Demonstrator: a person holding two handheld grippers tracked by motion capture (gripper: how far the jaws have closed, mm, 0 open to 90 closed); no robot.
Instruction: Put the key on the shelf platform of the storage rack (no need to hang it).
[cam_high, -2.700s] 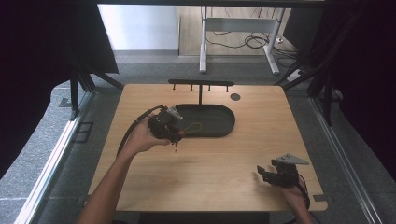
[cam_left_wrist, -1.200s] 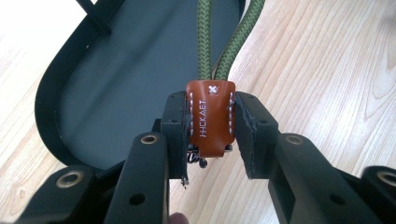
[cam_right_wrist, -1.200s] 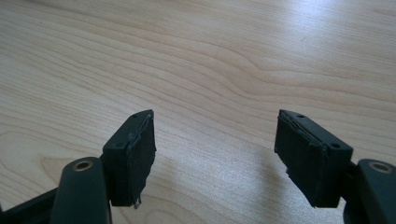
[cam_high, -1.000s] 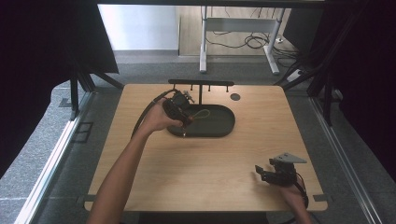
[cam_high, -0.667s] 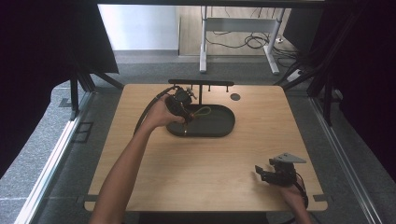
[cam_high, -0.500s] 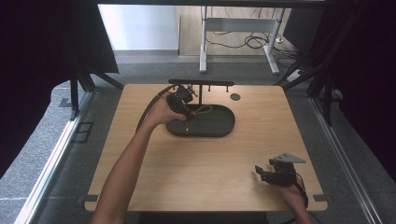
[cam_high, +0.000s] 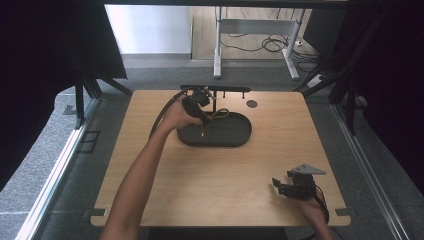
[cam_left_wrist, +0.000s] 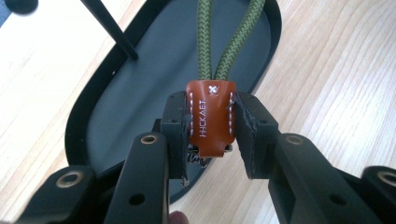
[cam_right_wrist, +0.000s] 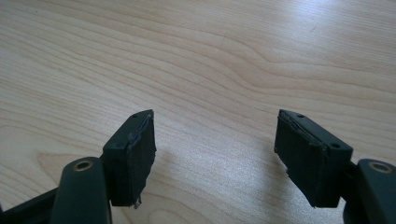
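The left gripper (cam_left_wrist: 211, 135) pinches a brown leather tab (cam_left_wrist: 211, 116) between its two pads, one pad pressed on each side of the tab. From the tab's top a green cord (cam_left_wrist: 224, 42) rises in a doubled loop. In the left gripper view the tab hangs over the near rim of the black oval tray (cam_left_wrist: 116, 107), with the cord running on above the tray's floor. In the high view the left gripper (cam_high: 199, 107) sits at the tray's (cam_high: 235, 142) far left end, just beside the black hook rack (cam_high: 215, 90) behind the tray.

The right gripper (cam_right_wrist: 215, 158) is well apart from the tray, over bare table (cam_right_wrist: 210, 60), its jaws spread wide with nothing between them.

The cord's upper end is cut off by the frame edge. Something metallic under the tab is mostly hidden by the pads.
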